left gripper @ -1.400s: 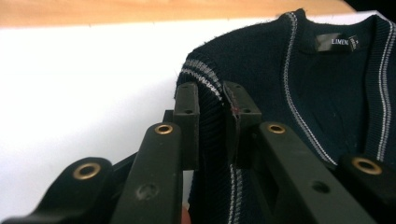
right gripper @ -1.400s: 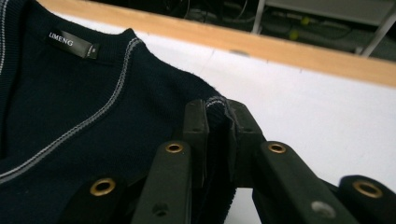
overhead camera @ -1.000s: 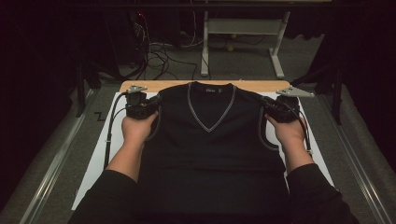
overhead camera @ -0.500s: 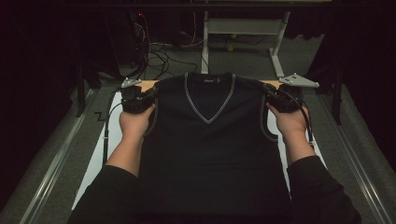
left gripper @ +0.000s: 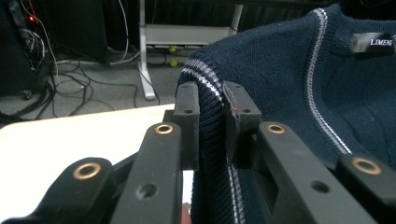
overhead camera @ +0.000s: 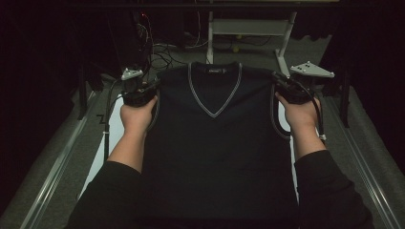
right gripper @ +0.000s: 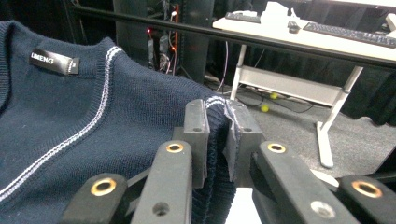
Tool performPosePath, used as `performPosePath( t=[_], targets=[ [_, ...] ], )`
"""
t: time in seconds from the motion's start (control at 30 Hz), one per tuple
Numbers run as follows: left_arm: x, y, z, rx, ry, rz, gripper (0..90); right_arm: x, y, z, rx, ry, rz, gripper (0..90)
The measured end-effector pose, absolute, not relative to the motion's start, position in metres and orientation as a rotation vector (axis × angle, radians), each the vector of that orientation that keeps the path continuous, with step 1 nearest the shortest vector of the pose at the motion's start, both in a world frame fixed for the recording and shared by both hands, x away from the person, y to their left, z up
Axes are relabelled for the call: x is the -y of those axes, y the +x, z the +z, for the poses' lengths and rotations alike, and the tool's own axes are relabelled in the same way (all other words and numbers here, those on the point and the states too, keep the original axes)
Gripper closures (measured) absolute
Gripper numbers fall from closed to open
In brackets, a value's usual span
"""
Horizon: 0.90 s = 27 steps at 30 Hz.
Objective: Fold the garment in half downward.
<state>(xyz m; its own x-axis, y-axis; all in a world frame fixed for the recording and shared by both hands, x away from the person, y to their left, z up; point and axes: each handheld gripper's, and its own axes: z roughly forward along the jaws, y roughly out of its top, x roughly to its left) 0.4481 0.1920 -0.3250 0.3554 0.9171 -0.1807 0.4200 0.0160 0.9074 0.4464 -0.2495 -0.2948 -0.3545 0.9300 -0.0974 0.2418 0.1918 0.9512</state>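
left gripper (overhead camera: 152,89) clamps the left shoulder edge of the navy sleeveless v-neck sweater (overhead camera: 217,138); right gripper (overhead camera: 278,79) clamps the right shoulder edge. each shoulder's ribbed, white-striped trim sits pinched between the pads (left gripper: 187,119). the sweater hangs spread between both grippers above the white table (overhead camera: 112,138), front facing the person, neck label at top

Both tongs, left (overhead camera: 149,88) and right (overhead camera: 279,80), clamped, held apart.

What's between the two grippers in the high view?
The navy vest, stretched between them: left gripper pinches one shoulder, right gripper the other. Its grey-trimmed V-neck sits midway. Both gripper views show knit clamped between the jaws.
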Motion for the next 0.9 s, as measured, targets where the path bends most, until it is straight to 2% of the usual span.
performPosePath(
  t=[0.13,0.57,0.8,0.9],
  targets=[
    [-0.186,0.447,-0.332,-1.224,1.602,0.597,74.2,0.249,0.447,-0.298,-1.752,1.111,1.19,80.5],
    [-0.183,0.417,-0.366,-1.165,1.673,0.562,73.8,0.26,0.426,-0.347,-1.82,1.135,1.196,80.3],
    [-0.195,0.379,-0.378,-1.089,1.704,0.568,73.8,0.27,0.396,-0.359,-1.835,1.098,1.241,80.2],
    [-0.204,0.356,-0.391,-1.087,1.691,0.526,73.8,0.271,0.378,-0.366,-1.853,1.061,1.227,80.2]
  ],
)
